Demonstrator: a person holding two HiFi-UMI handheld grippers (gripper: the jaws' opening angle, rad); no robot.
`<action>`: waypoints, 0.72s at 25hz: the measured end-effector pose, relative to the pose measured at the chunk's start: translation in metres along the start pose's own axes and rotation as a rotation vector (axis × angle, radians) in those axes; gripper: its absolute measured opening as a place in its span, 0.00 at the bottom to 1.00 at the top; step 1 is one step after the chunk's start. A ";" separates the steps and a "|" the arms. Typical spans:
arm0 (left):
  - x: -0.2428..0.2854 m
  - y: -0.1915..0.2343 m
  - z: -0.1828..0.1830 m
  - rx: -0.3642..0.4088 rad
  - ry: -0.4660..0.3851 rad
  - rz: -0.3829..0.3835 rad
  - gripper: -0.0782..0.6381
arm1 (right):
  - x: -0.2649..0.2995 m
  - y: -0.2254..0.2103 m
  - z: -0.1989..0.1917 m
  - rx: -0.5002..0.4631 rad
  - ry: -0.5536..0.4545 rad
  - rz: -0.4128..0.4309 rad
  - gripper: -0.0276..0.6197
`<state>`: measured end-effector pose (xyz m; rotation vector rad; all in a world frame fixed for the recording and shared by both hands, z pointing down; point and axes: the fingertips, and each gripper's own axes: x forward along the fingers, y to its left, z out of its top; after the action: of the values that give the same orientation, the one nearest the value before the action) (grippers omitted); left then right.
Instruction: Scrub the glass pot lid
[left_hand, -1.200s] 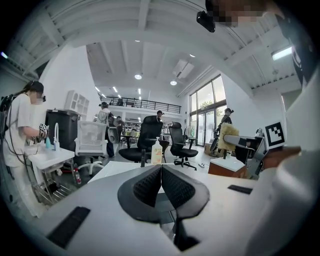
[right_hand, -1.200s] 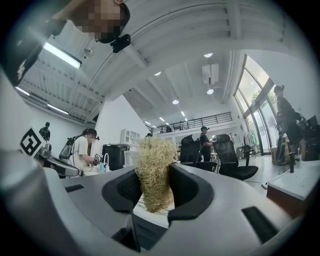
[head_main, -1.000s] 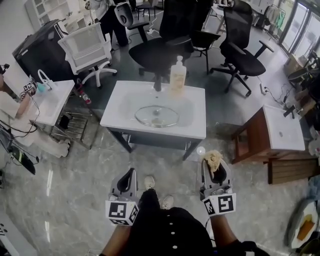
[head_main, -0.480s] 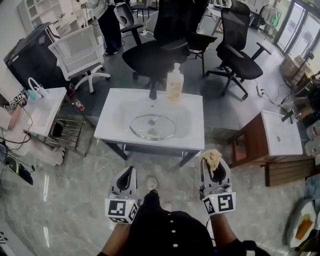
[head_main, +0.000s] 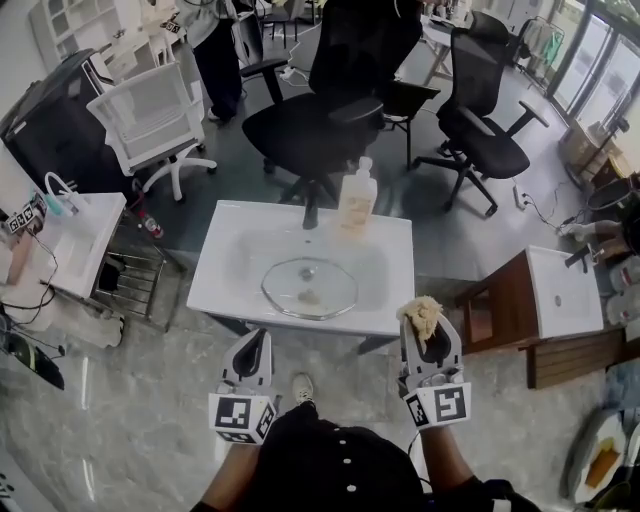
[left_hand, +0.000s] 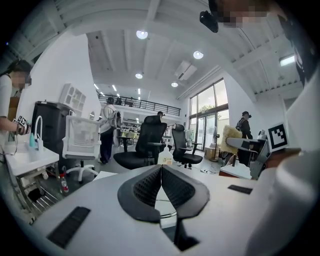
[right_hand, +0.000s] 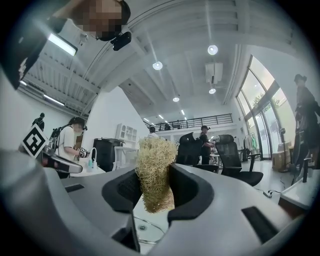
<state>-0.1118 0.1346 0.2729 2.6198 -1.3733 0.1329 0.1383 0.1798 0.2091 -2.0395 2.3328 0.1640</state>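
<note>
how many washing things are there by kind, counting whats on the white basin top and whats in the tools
glass pot lid: 1
pump bottle: 1
loofah scrubber, clamped in the right tool: 1
Total: 3
</note>
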 end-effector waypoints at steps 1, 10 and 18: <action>0.006 0.005 0.002 -0.001 -0.002 -0.002 0.15 | 0.007 -0.001 0.000 -0.002 0.001 -0.002 0.28; 0.052 0.054 0.021 0.002 -0.020 -0.017 0.15 | 0.068 -0.003 -0.002 -0.008 -0.015 -0.037 0.28; 0.070 0.080 0.031 0.010 -0.088 -0.027 0.14 | 0.093 -0.001 -0.011 -0.006 -0.001 -0.064 0.28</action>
<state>-0.1374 0.0275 0.2633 2.6804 -1.3676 0.0209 0.1271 0.0868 0.2111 -2.1125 2.2661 0.1710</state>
